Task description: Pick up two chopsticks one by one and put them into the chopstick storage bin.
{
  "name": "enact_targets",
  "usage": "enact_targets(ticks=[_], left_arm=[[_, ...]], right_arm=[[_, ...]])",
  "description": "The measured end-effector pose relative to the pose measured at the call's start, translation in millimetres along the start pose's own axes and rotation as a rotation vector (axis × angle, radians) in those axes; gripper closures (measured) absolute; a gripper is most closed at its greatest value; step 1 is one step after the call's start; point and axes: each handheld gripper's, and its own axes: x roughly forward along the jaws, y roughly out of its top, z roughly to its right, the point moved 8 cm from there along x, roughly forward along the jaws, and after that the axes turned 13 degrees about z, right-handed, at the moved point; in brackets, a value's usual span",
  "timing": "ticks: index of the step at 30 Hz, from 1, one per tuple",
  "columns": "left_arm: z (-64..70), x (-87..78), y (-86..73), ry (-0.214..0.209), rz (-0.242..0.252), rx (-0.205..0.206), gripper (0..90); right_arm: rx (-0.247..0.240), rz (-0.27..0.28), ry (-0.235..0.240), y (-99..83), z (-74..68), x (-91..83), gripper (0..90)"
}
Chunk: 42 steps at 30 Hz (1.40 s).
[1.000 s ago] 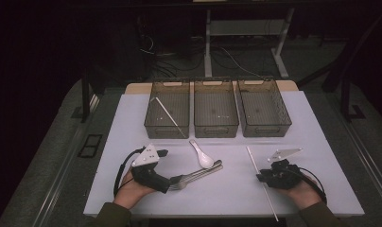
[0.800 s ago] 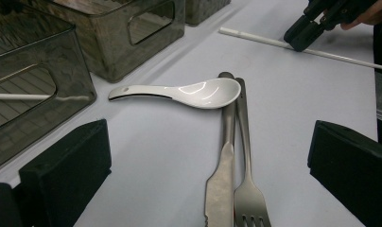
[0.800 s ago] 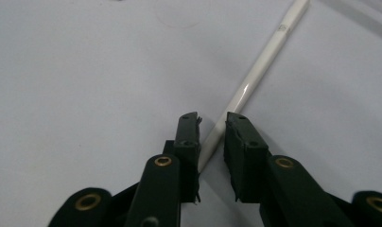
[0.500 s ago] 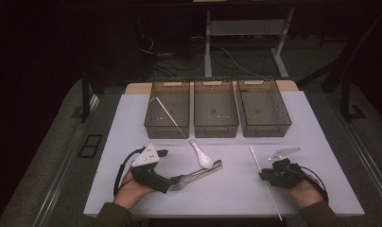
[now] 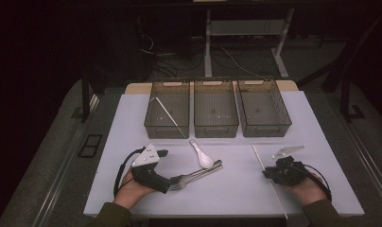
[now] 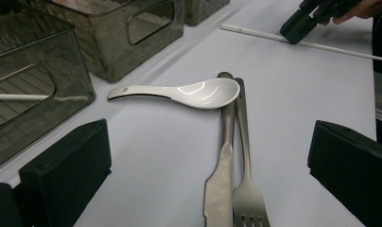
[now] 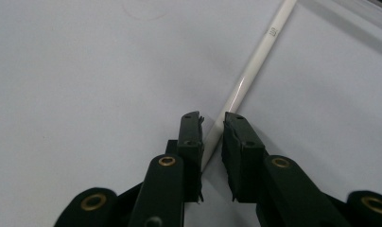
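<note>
A white chopstick [image 5: 261, 163] lies on the white table at the right. My right gripper [image 5: 267, 174] is shut on its middle, and the jaws pinch the chopstick [image 7: 255, 61] low over the table in the right gripper view [image 7: 212, 119]. My left gripper [image 5: 169, 182] rests at the left, open wide [image 6: 208, 132]. A metal knife [image 6: 221, 179] and fork [image 6: 248, 198] lie side by side between its jaws. A white ceramic spoon [image 6: 189, 92] lies across their far ends, seen also in the high view [image 5: 202, 155].
Three dark see-through bins stand in a row at the back: left [image 5: 157, 124], middle [image 5: 216, 126], right [image 5: 265, 126]. The left one holds another white chopstick [image 5: 169, 116]. A cable [image 5: 119, 172] loops beside the left hand.
The chopstick has shifted slightly to the right with the right gripper on it. The left gripper and the cutlery have stayed put.
</note>
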Motion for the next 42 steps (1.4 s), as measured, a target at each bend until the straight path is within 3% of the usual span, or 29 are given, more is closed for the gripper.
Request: enact_targets(ticks=[12, 20, 26, 30, 35, 42], left_arm=[[0.2, 0.2, 0.1, -0.001, 0.003, -0.001, 0.0], [0.5, 0.3, 0.0, -0.003, 0.001, 0.000, 0.0], [0.6, 0.2, 0.0, -0.003, 0.000, -0.001, 0.0], [0.6, 0.2, 0.0, -0.003, 0.000, -0.001, 0.0], [0.0, 0.7, -0.1, -0.001, 0.002, -0.003, 0.0], [-0.4, 0.4, -0.1, -0.001, 0.001, -0.003, 0.0]], right_arm=[[-0.024, -0.005, -0.051, 1.1, 15.7, -1.2, 80.5], [0.008, -0.001, -0.040, 0.9, 20.8, -1.9, 81.8], [0.005, 0.002, -0.021, 0.8, 21.3, -2.5, 81.7], [0.024, 0.011, -0.010, 2.4, 21.4, -1.8, 78.2], [0.066, 0.055, -0.022, 18.5, 28.4, 2.2, 71.0], [0.098, 0.083, -0.046, 46.9, 42.0, 30.5, 71.3]])
